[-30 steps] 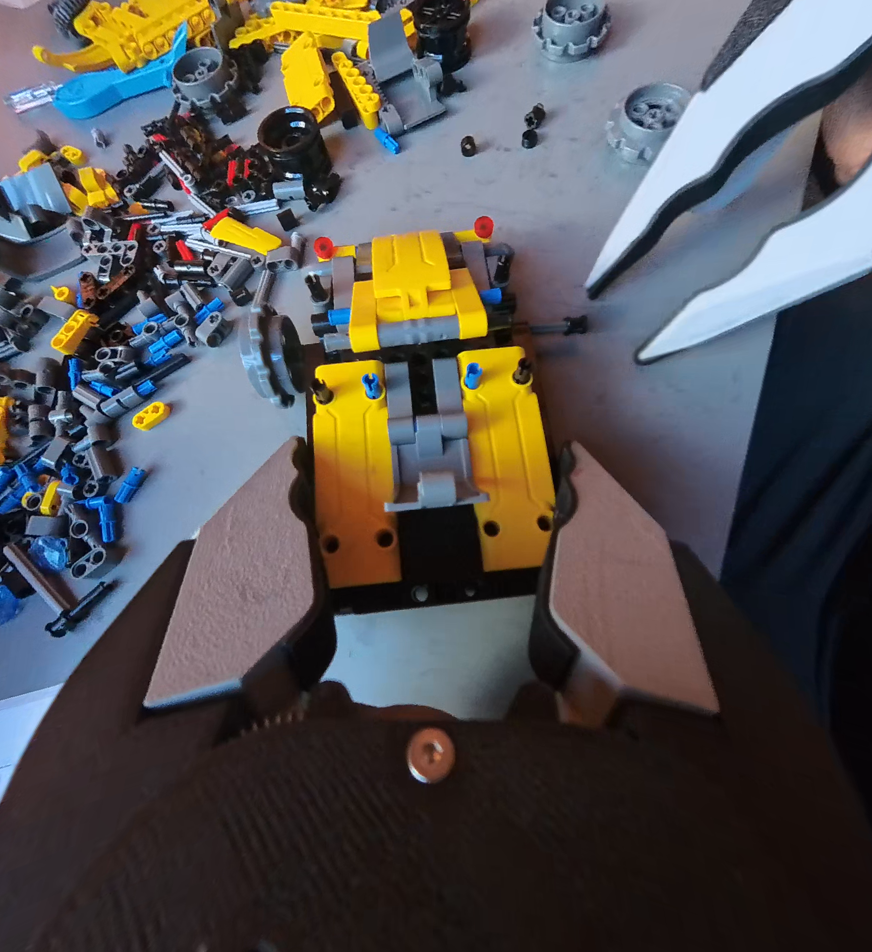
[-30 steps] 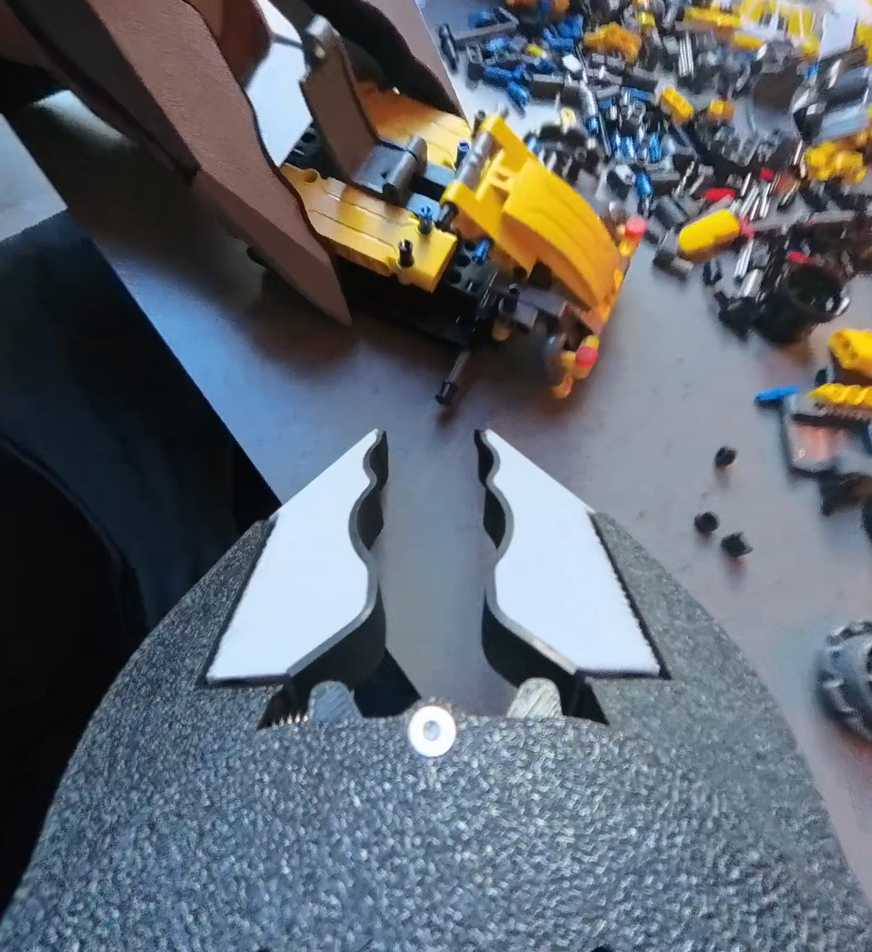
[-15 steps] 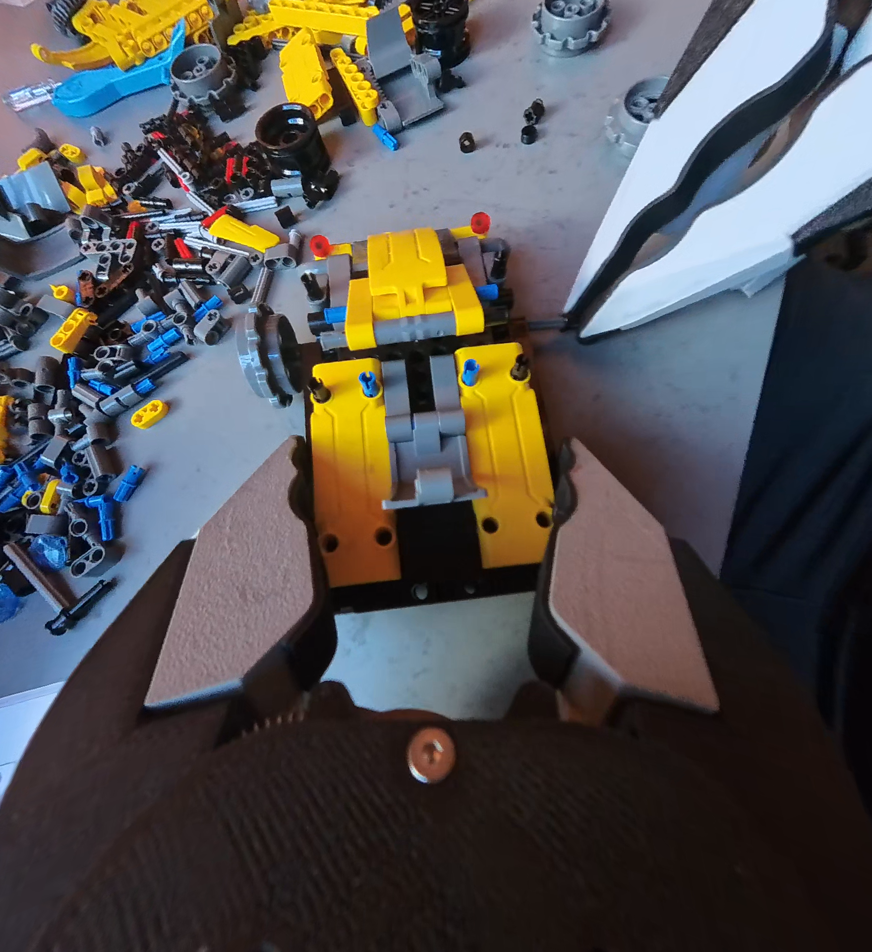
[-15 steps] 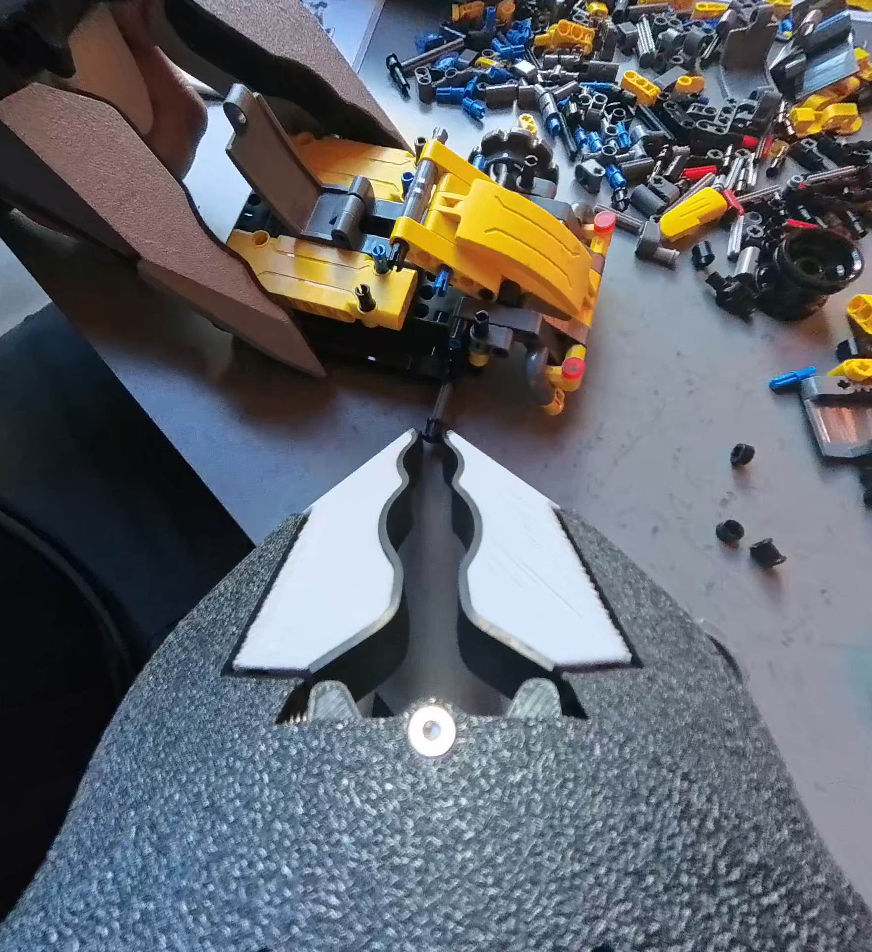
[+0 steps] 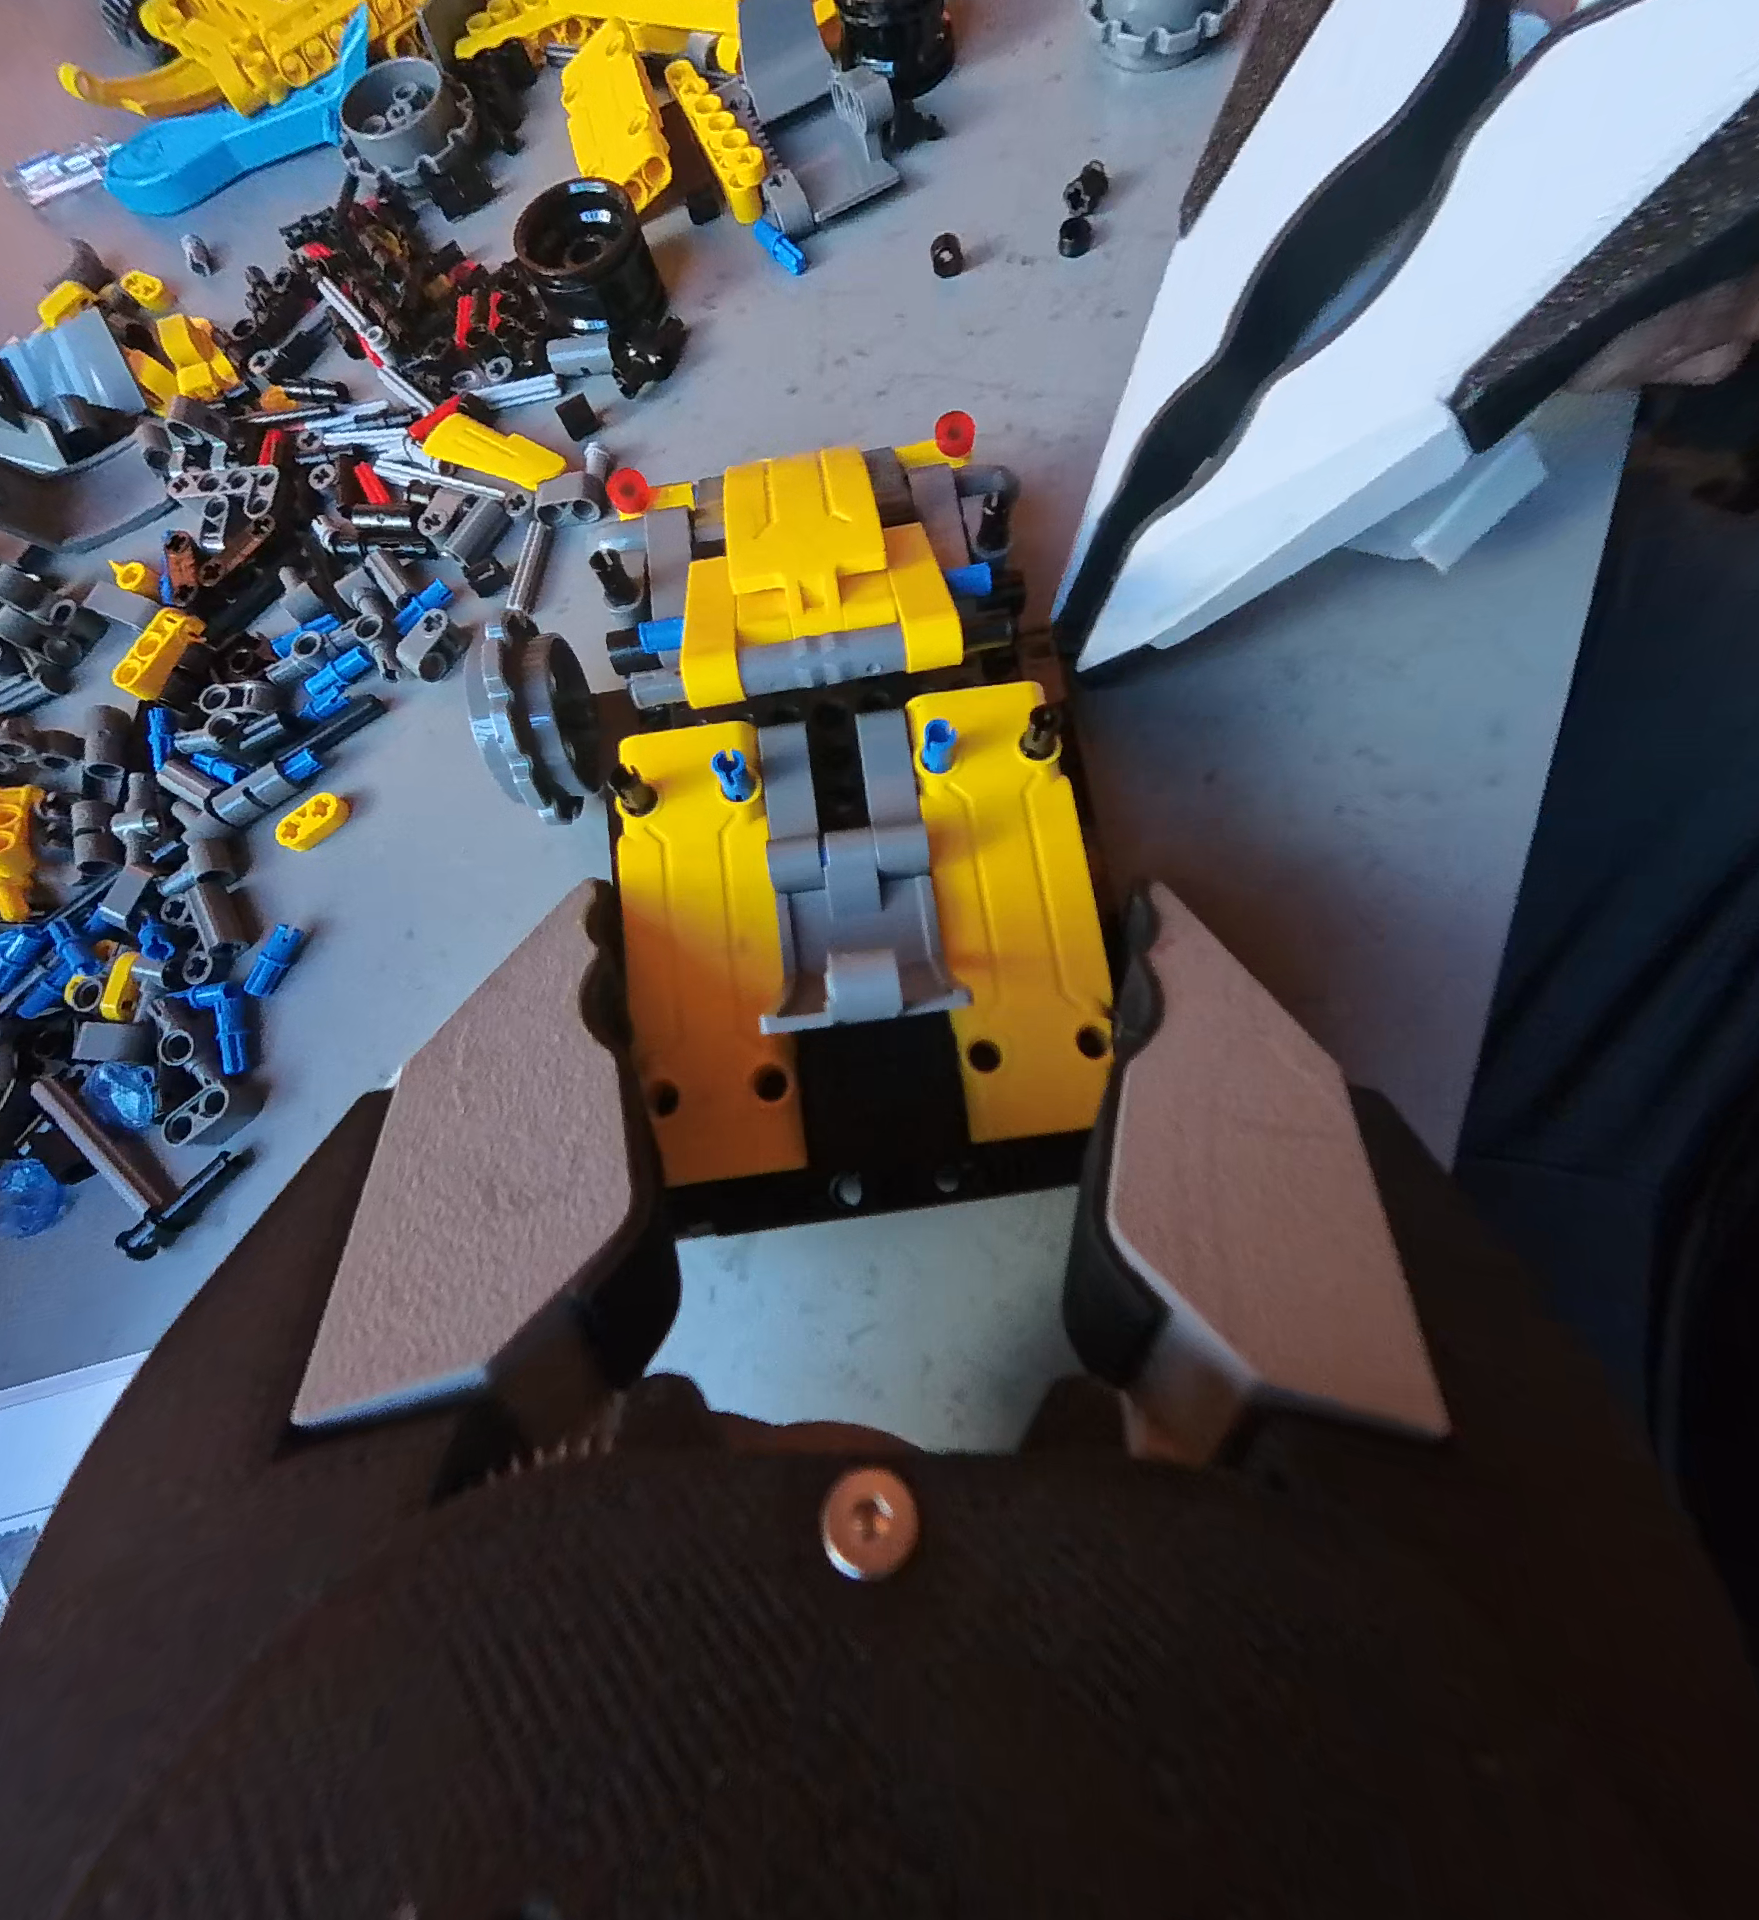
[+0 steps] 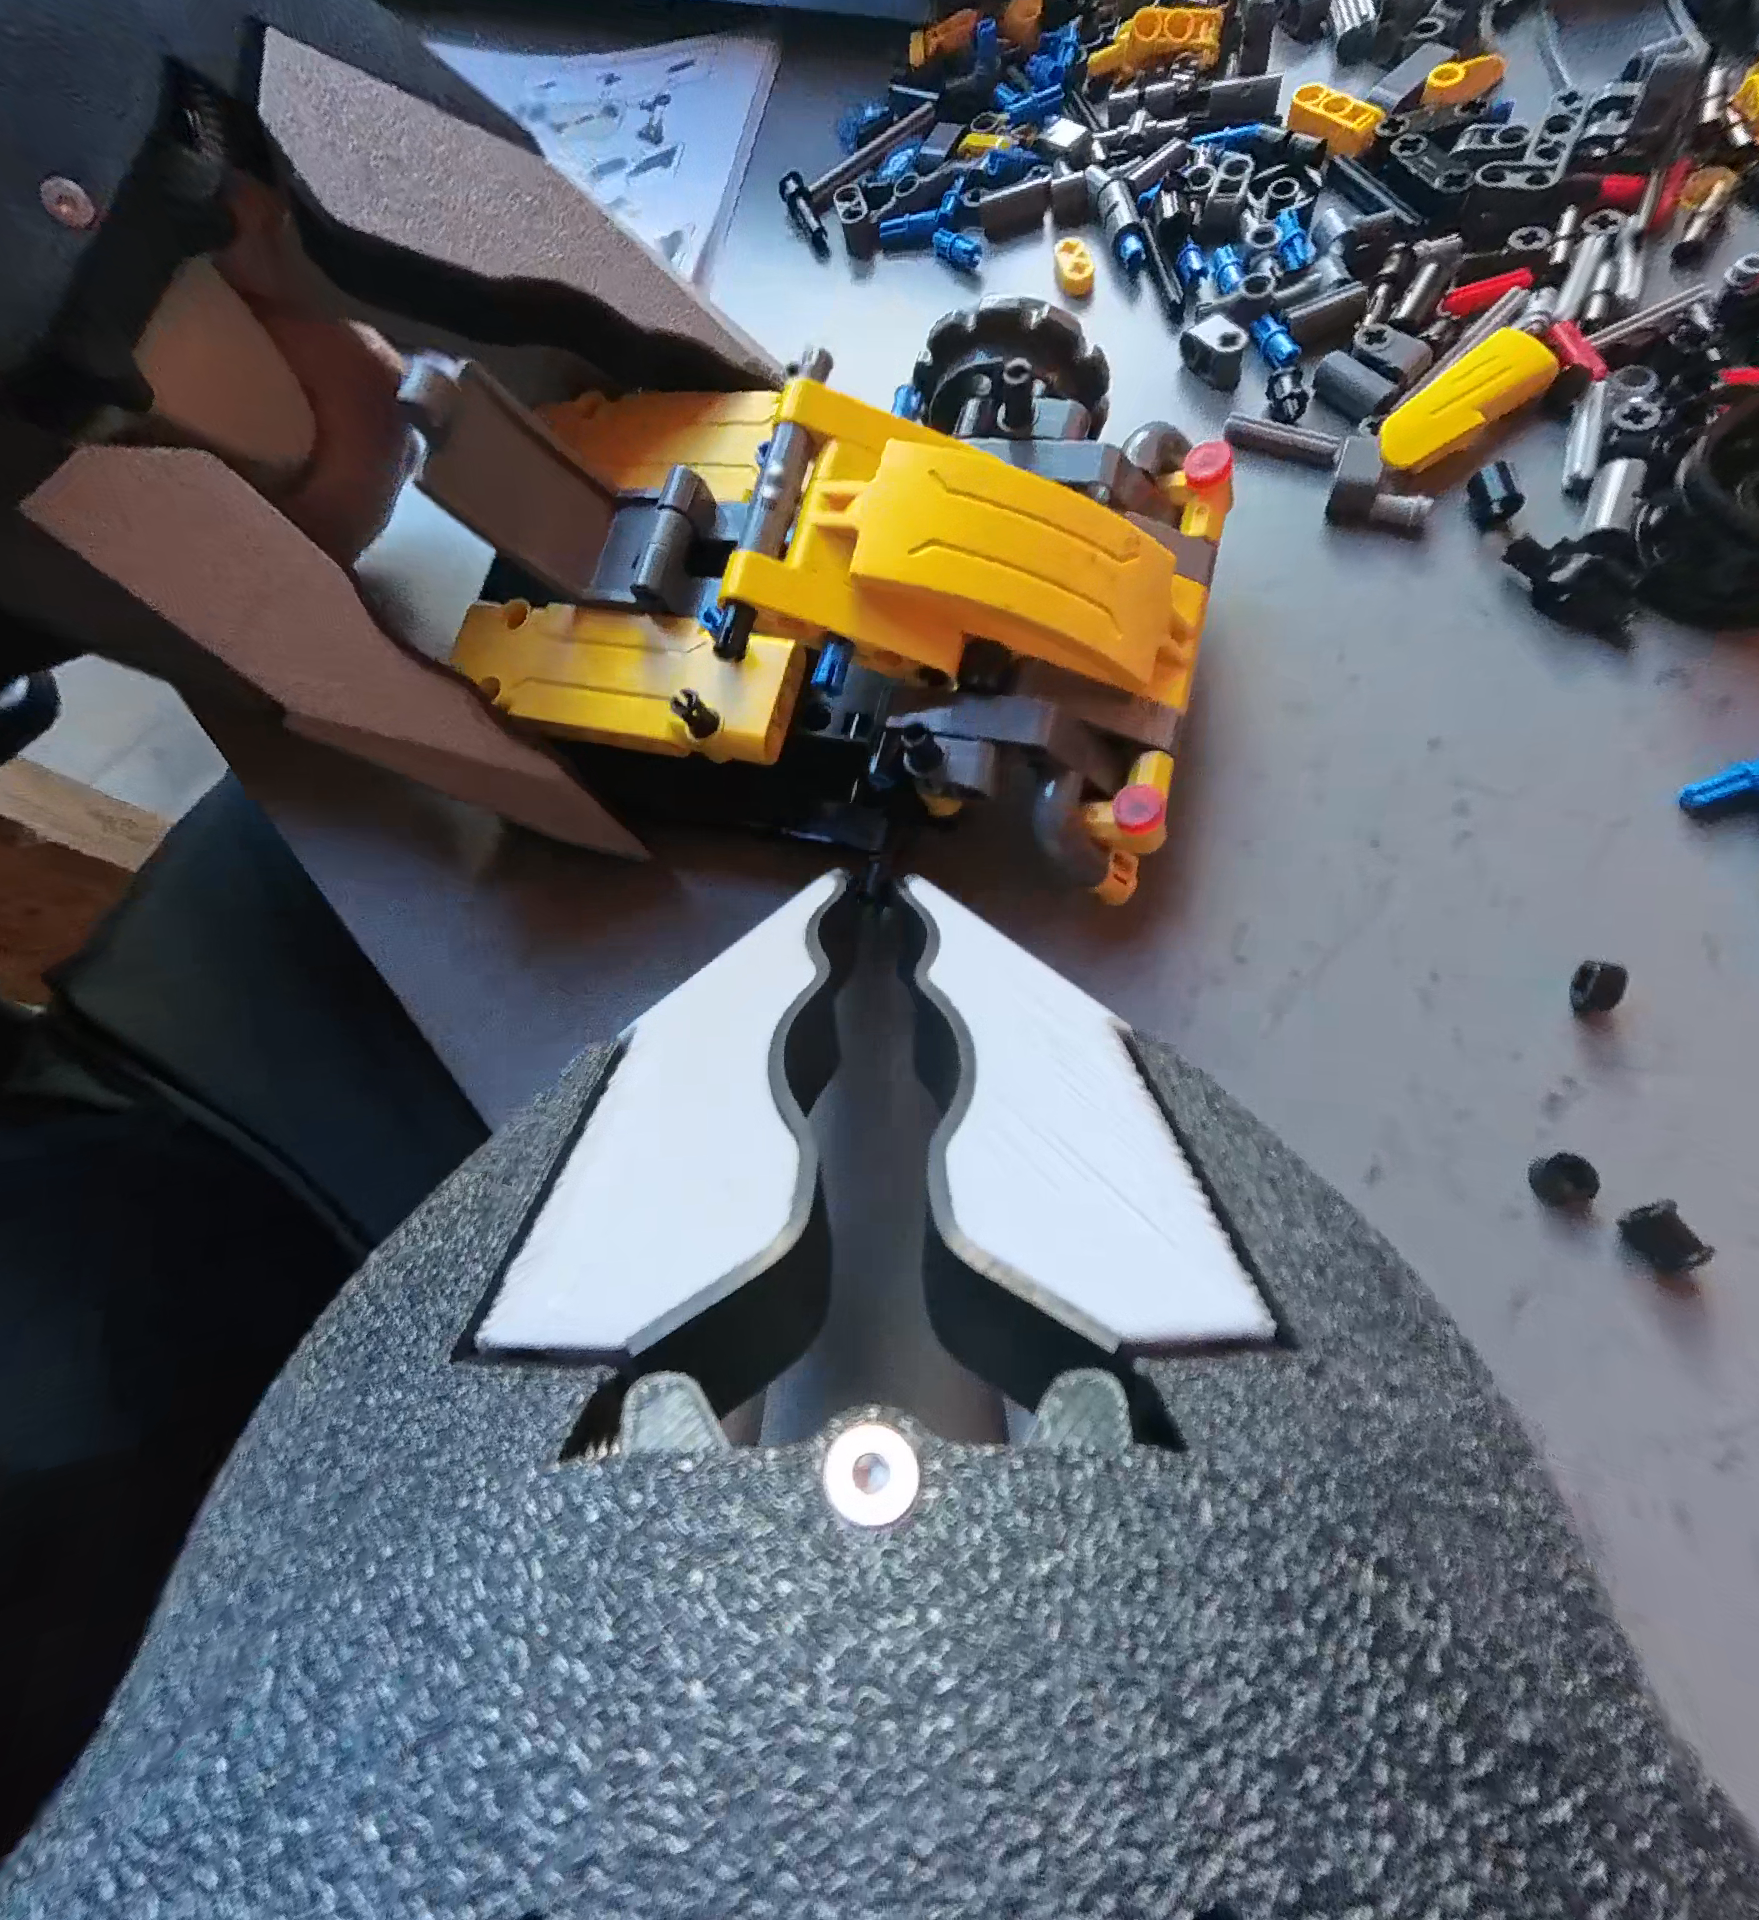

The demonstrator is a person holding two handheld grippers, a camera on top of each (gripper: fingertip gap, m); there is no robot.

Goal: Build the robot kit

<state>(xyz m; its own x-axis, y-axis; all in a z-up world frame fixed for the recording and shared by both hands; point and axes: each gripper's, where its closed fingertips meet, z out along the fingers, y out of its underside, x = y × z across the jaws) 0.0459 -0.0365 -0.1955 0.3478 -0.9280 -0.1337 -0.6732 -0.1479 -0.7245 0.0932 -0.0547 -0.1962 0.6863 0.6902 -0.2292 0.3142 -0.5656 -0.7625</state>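
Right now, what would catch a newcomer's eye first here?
The half-built yellow car in the middle of the grey table, clamped at its rear by the brown left gripper. The white right gripper pinches a thin black pin sticking from the car's side. A heap of loose parts lies beside it.

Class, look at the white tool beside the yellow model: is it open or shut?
Shut. In the right wrist view the white tool's tips pinch a thin black pin sticking out of the yellow model's side.
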